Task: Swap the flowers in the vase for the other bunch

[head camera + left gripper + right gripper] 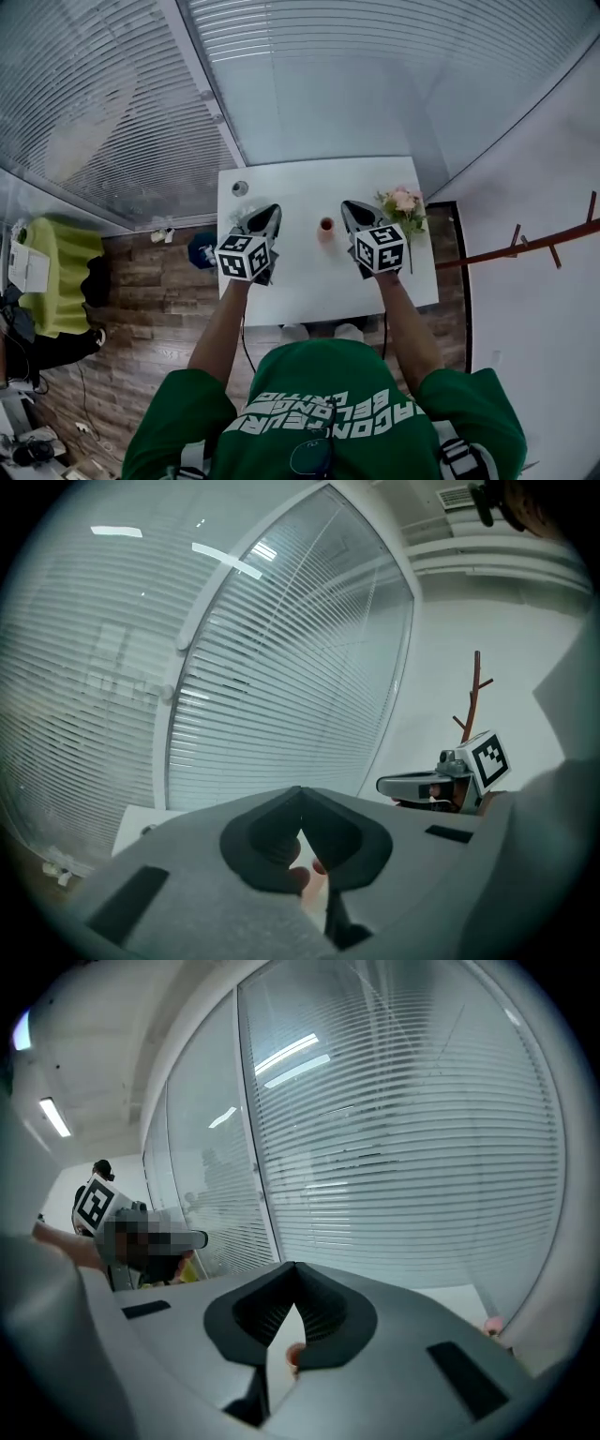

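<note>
Your left gripper [273, 212] and right gripper [347, 206] both hover over the white table [300, 281]. Each has its jaws pressed together, tip to tip, with nothing between them. The small reddish vase [326, 226] stands on the table between the two grippers. The bunch of pink flowers [403, 204] lies at about 2 o'clock from the vase, near the table's right edge and just beside your right gripper.

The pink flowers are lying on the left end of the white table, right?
Not quite. The pink flowers are lying on the right end of the white table, not the left. The head view shows it.
</note>
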`<state>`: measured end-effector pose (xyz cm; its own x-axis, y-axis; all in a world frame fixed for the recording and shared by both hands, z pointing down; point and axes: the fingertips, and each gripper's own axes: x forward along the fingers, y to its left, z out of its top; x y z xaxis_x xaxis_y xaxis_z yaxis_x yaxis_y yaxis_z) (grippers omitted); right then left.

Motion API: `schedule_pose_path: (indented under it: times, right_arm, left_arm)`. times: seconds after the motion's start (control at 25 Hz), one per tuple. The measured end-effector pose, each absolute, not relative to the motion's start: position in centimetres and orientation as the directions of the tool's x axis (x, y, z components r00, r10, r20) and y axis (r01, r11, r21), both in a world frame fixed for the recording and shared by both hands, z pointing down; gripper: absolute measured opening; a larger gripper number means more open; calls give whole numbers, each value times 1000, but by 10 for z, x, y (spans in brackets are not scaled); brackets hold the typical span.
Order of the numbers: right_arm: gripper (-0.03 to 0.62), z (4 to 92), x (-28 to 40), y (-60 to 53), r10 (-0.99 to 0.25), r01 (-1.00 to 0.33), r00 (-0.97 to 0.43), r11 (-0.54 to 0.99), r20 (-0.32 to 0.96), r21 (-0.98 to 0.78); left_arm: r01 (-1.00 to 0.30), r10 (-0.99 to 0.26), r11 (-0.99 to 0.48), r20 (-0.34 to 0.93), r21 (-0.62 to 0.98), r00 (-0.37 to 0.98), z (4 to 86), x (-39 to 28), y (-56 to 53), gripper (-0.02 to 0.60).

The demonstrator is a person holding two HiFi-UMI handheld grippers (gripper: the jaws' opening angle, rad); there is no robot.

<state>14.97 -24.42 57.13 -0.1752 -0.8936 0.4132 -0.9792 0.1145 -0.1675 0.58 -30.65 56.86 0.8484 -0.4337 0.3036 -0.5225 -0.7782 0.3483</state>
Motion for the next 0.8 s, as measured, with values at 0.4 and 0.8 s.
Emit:
schedule_pose_path:
  times: [0.4,0.8]
  right_arm:
    - [14,556,225,-210,-908,-984,-134,76,397,-160]
    - [14,551,238,-208,-908,-983,-149,93,391,-159]
  left_arm:
    - [-498,-419,-808,287,315,862,546,76,-286,2]
    - [-503,-427,-806,283,311,859,537,92,-283,2]
